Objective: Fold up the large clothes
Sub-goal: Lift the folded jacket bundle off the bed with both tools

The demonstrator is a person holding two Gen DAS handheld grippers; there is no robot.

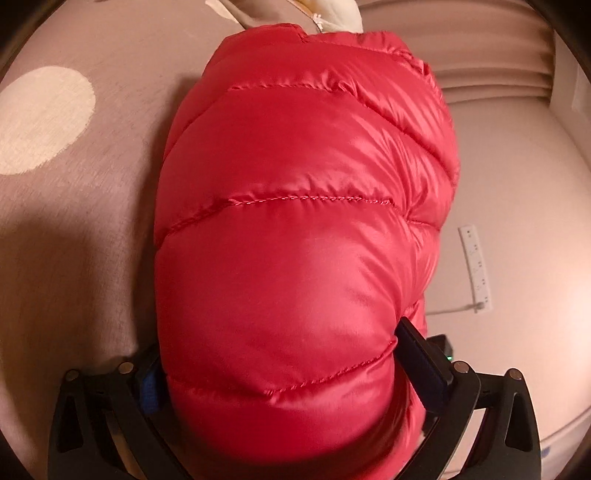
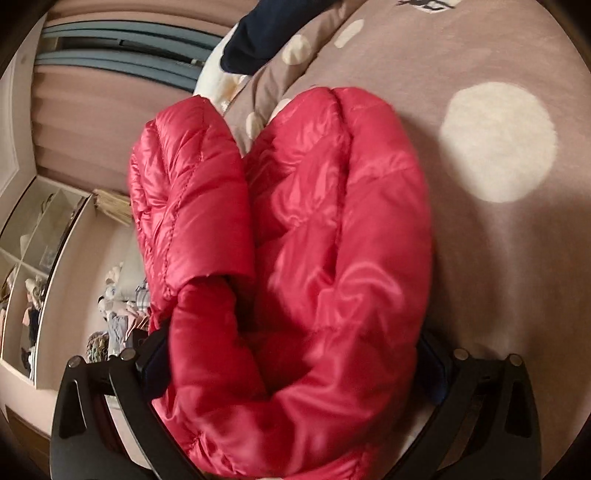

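A red quilted down jacket [image 1: 303, 184] lies bundled on a brownish-pink bedspread [image 1: 92, 229] and fills the left wrist view. My left gripper [image 1: 280, 354] stands wide open around its near end. The puffy fabric bulges against the right finger [image 1: 421, 365] and hides most of the left finger. In the right wrist view the jacket [image 2: 332, 221] shows as two padded folds side by side, with a sleeve end toward the left. My right gripper [image 2: 295, 354] is wide open astride the near end. Fabric swells between its fingers and covers their tips.
The bedspread [image 2: 498, 295] has large cream dots [image 2: 498, 142]. A cream and beige garment [image 1: 332, 14] lies beyond the jacket, and a dark garment [image 2: 266, 33] lies at the far end. A white power strip [image 1: 476, 269] is to the right, open shelves [image 2: 29, 258] to the left.
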